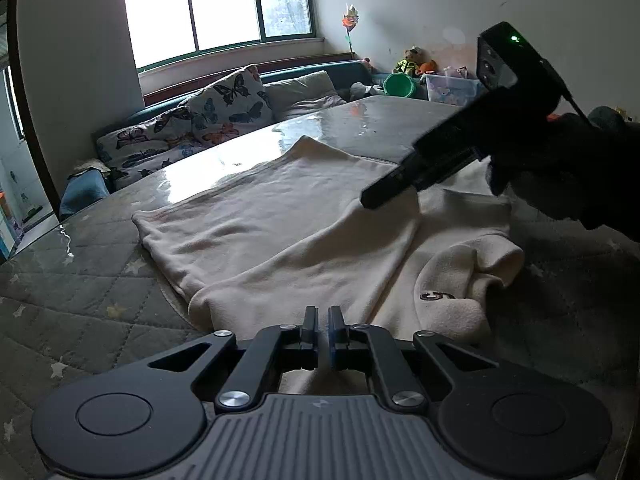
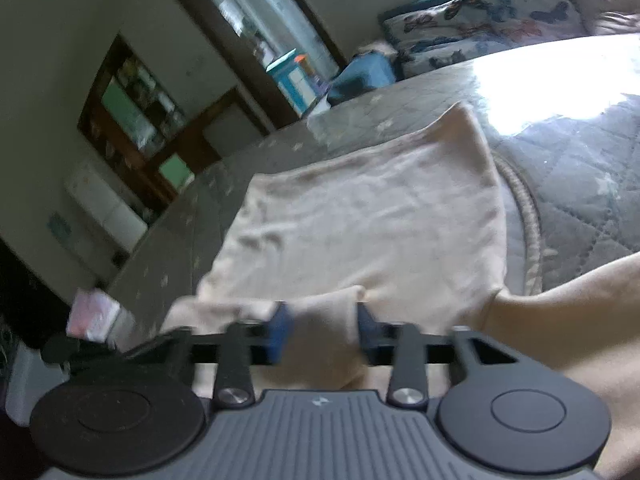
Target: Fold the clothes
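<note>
A cream garment point(image 1: 280, 216) is spread on the quilted tabletop point(image 1: 80, 272), ahead of both pairs of fingers. The left gripper point(image 1: 323, 330) is clenched on the near hem, a thin ridge of cloth being pinched between its fingers, probably so that this edge can be lifted and carried over. A thick fold of the same garment is bracketed by the fingers of the right gripper point(image 2: 322, 330); whether it is truly clamped cannot be told through the blur. Both corners seem to be held so that the panel stays taut during folding. Beyond the fingers, a clear storage box point(image 1: 452, 88) is seen; its contents are indistinct.
</note>
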